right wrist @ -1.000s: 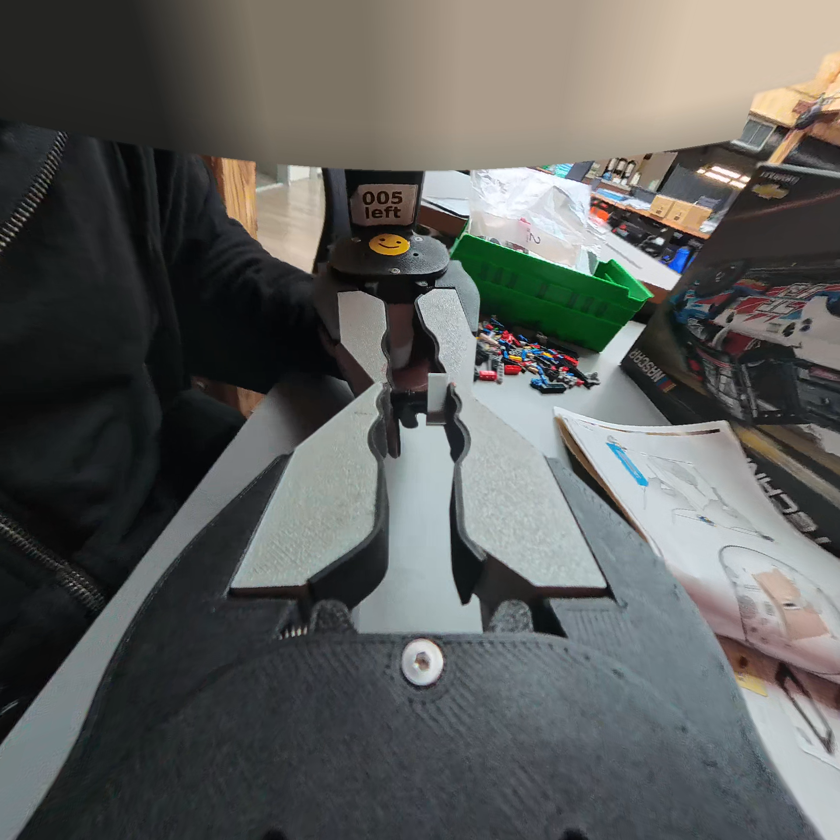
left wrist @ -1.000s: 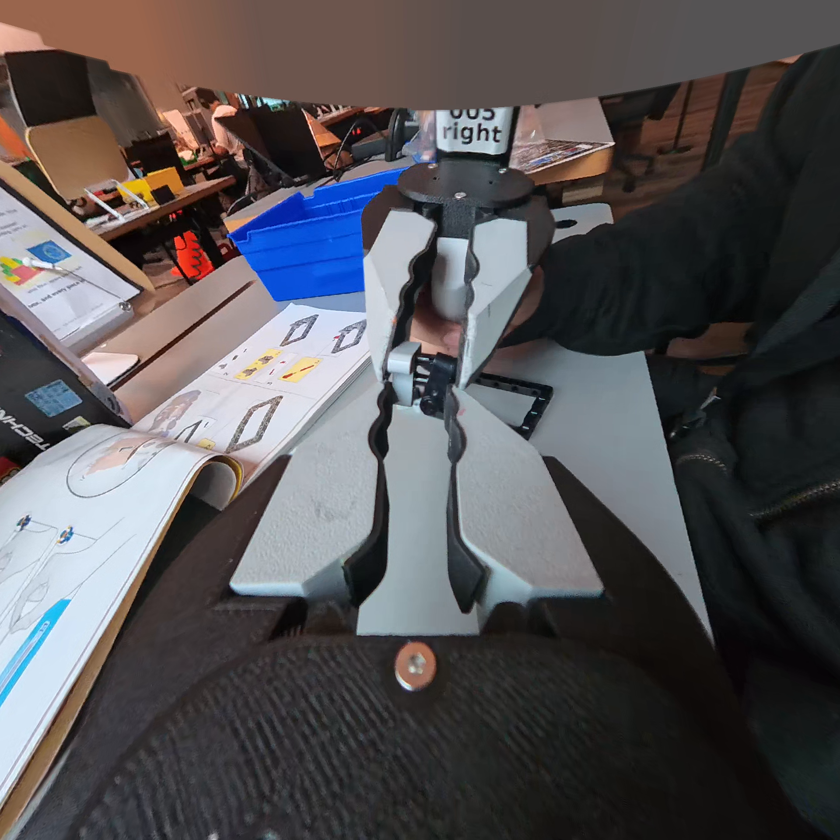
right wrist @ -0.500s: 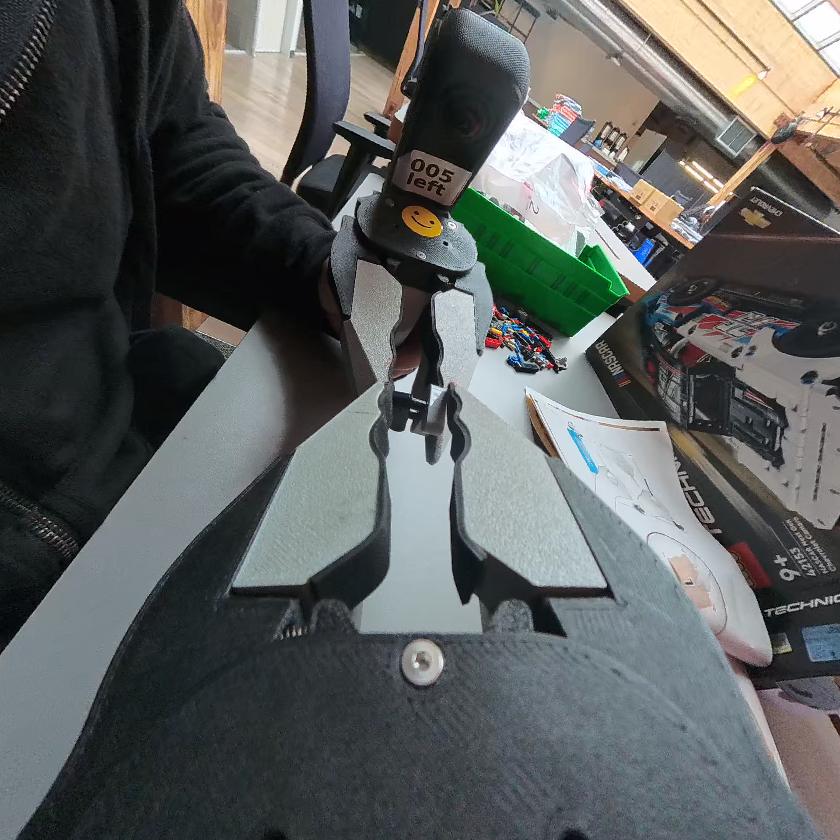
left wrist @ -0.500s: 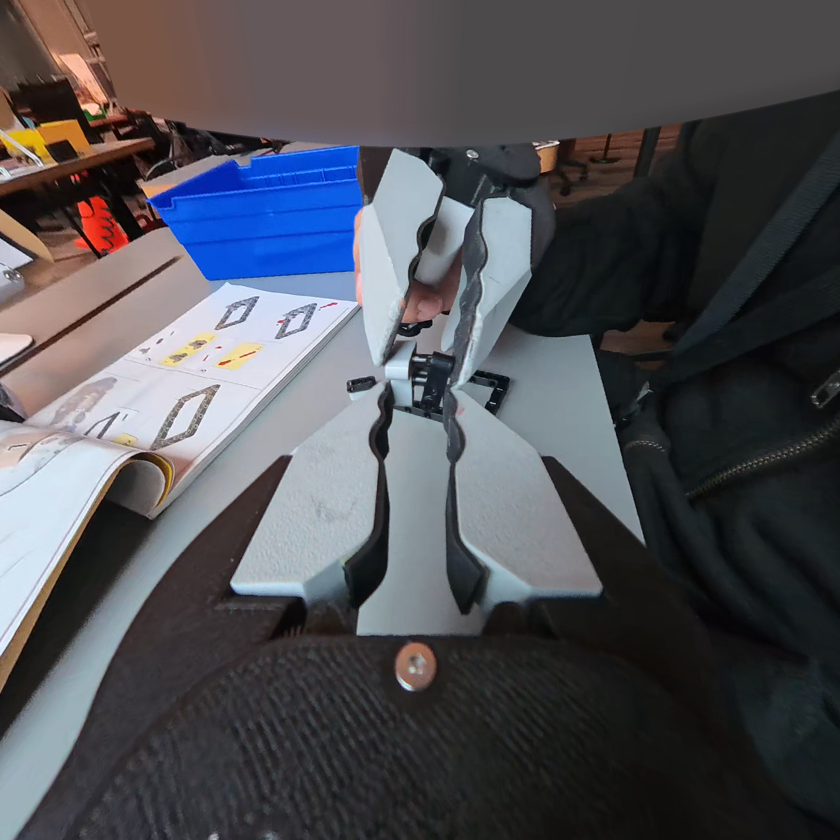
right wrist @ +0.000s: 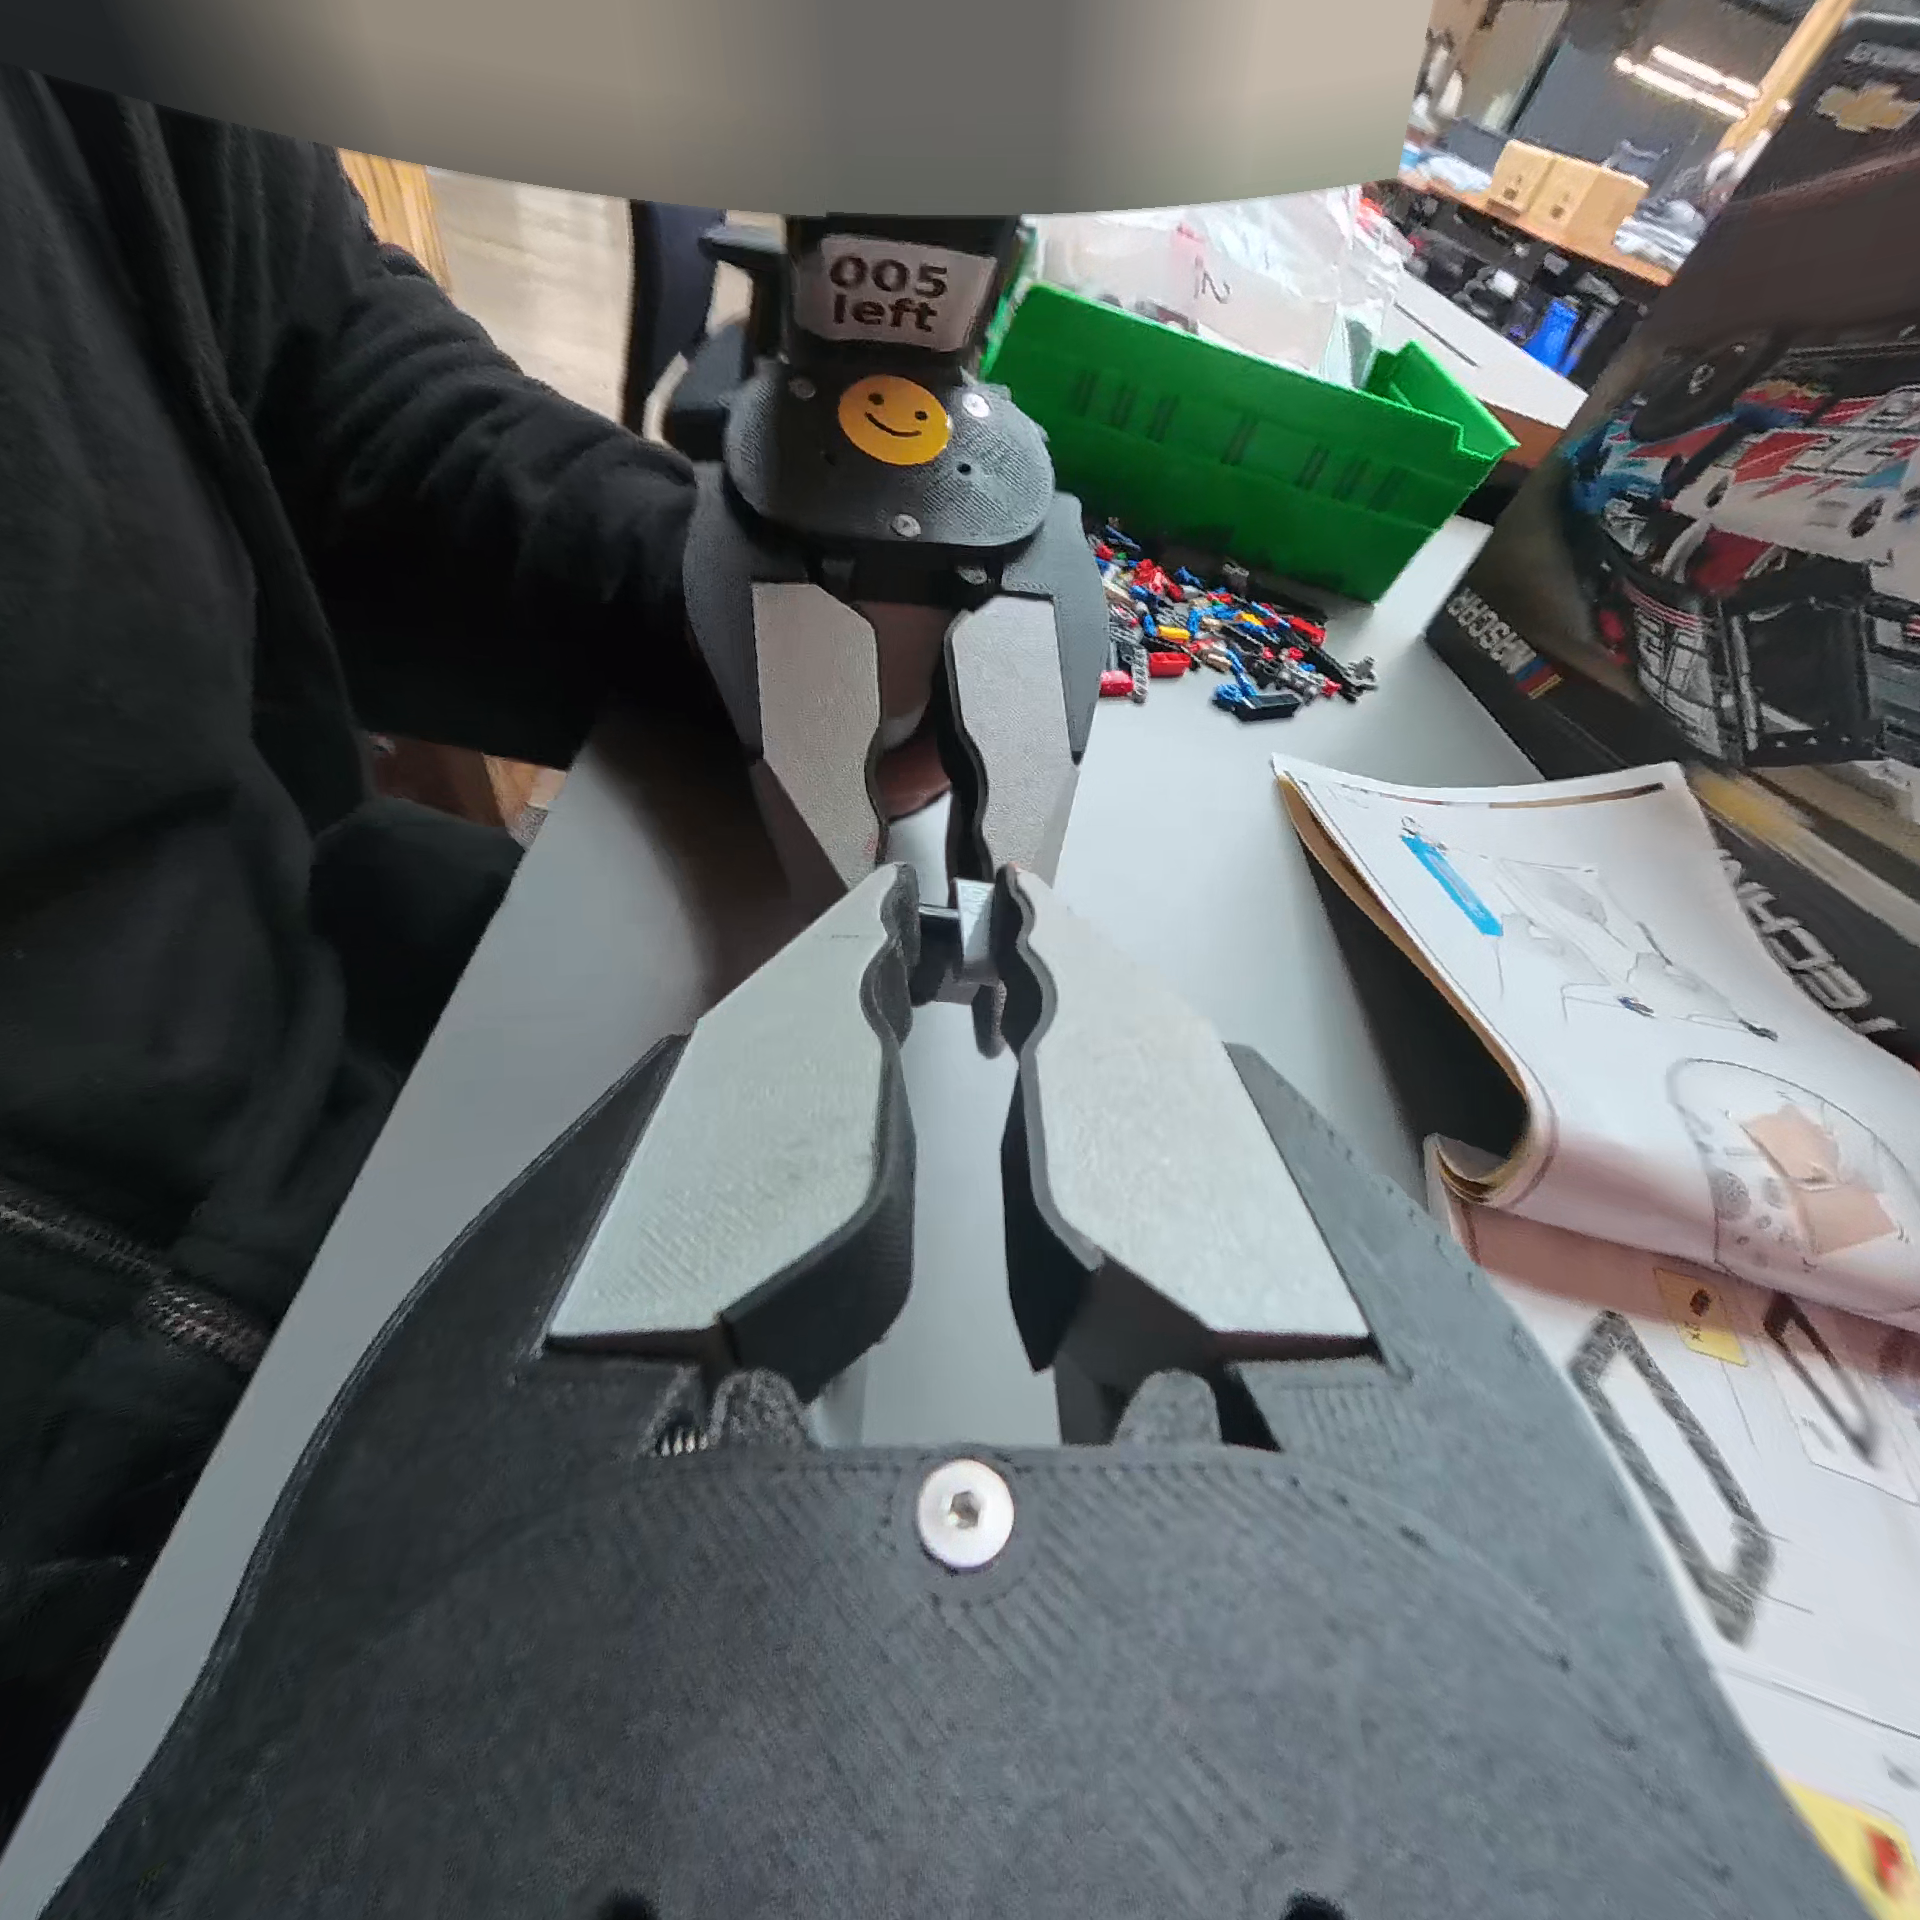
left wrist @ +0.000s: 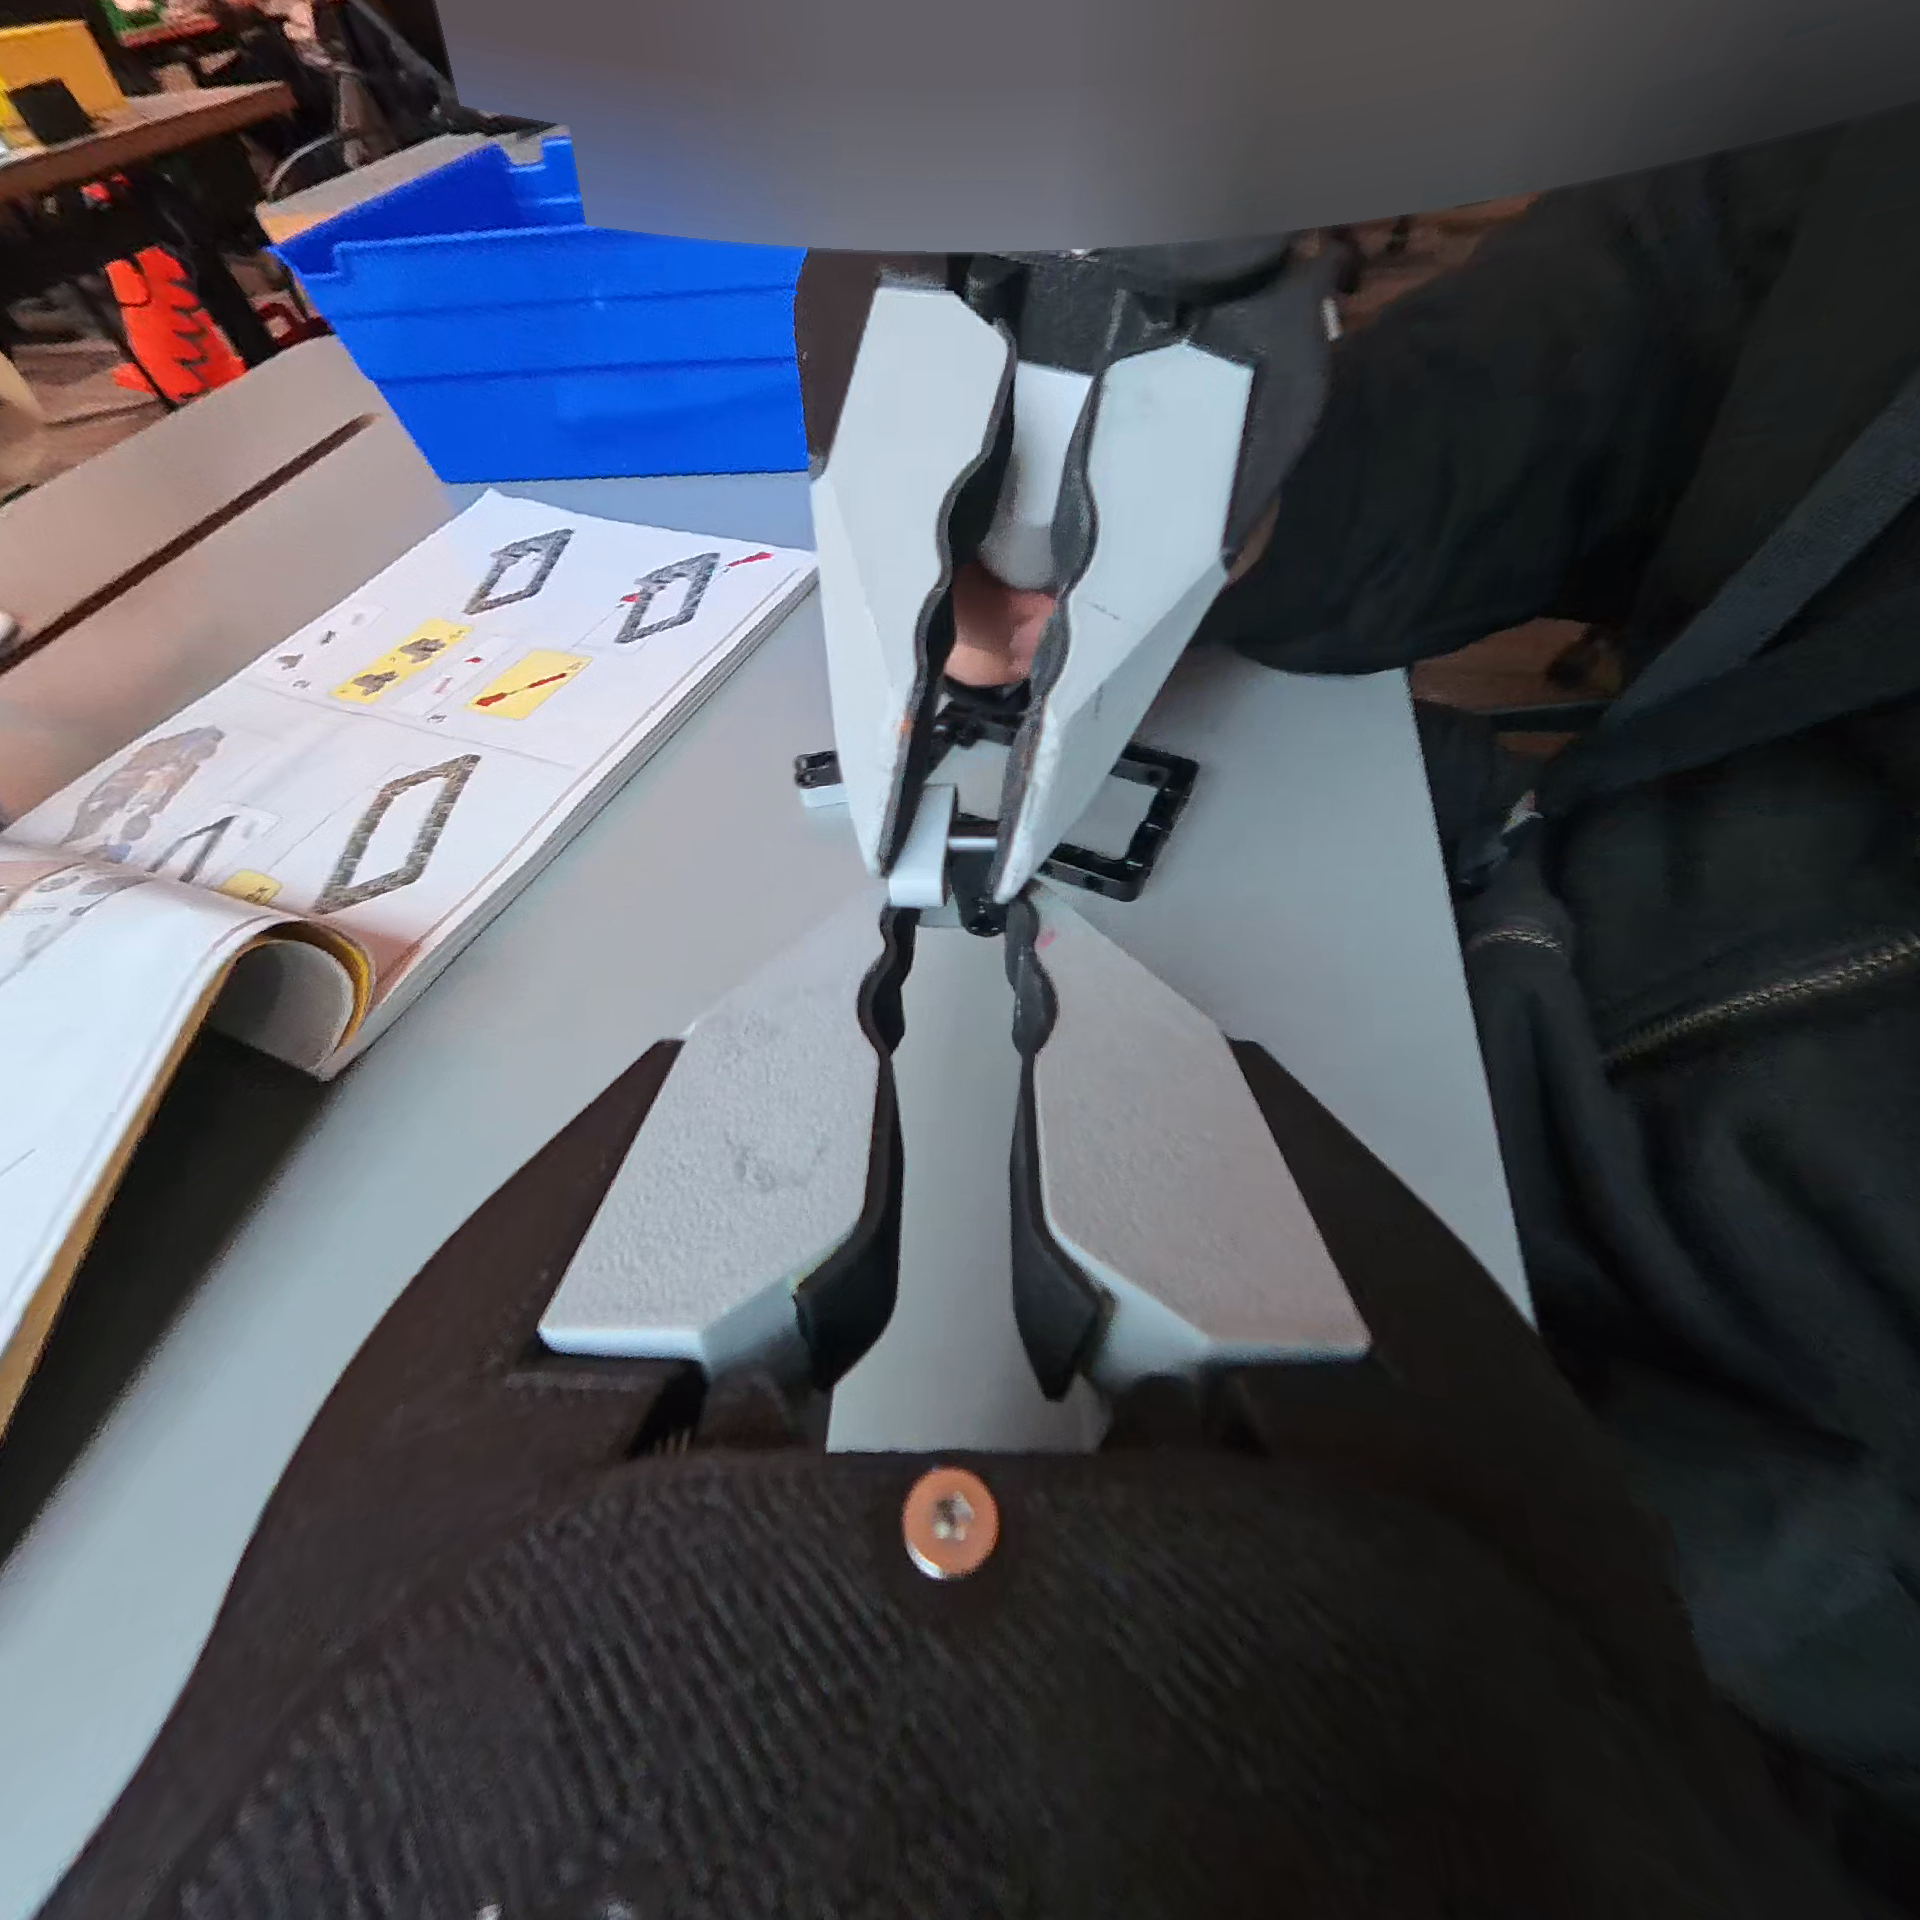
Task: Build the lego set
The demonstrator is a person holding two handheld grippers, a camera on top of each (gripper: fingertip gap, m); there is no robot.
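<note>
Two hand-held grippers, left [left wrist: 961,914] and right [right wrist: 956,935], both clamp one small grey-and-black lego piece [left wrist: 940,862] together.

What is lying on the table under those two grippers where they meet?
A black rectangular lego frame lies flat on the grey table there, with a small black piece beside it. The right hand-held gripper covers the frame's left part.

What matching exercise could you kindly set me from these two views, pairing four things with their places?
Things:
1 blue bin
2 green bin
3 black frame
4 grey-and-black piece

Places:
A behind the loose bricks
B gripped in mid-air
C past the open booklet
D lying flat on the table

Pairs: 1-C, 2-A, 3-D, 4-B
</note>
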